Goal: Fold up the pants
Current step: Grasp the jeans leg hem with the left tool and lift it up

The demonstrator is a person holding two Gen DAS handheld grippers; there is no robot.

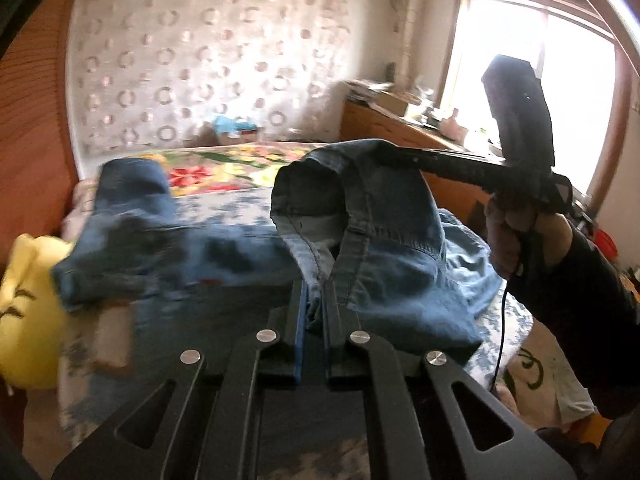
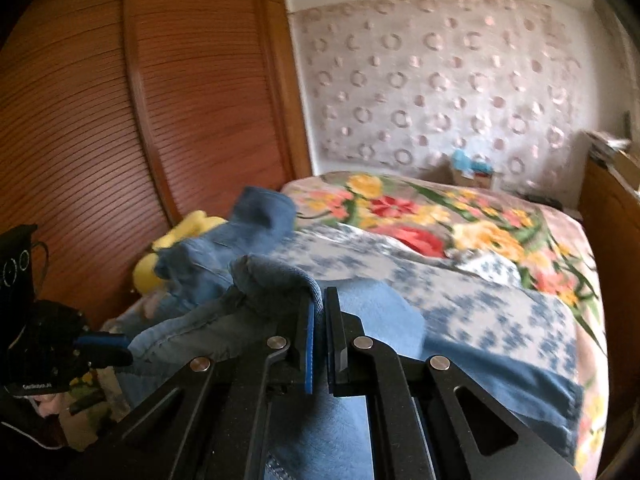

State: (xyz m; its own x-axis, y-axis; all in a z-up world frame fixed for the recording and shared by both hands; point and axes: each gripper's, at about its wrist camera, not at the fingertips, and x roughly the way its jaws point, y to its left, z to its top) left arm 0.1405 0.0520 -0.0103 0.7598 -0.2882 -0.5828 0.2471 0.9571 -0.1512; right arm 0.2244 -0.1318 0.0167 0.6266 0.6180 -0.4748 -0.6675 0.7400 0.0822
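Observation:
Blue denim pants (image 1: 384, 248) lie partly lifted off the bed. My left gripper (image 1: 315, 300) is shut on a fold of the denim near a seam. In the same view my right gripper (image 1: 396, 158) reaches in from the right, held by a hand (image 1: 520, 240), and pinches the raised hem of a leg opening. In the right wrist view my right gripper (image 2: 319, 304) is shut on a bunched edge of the pants (image 2: 276, 276). My left gripper (image 2: 116, 346) shows at the lower left there, clamped on another part of the denim. One pant leg (image 1: 132, 216) trails off to the left.
The bed (image 2: 500, 320) carries a blue-and-white sheet and a floral blanket (image 2: 440, 220). A yellow plush toy (image 1: 28, 320) lies at the bed's left side by a wooden louvred wardrobe (image 2: 120, 140). A wooden cabinet (image 1: 384, 128) with clutter stands under the window on the right.

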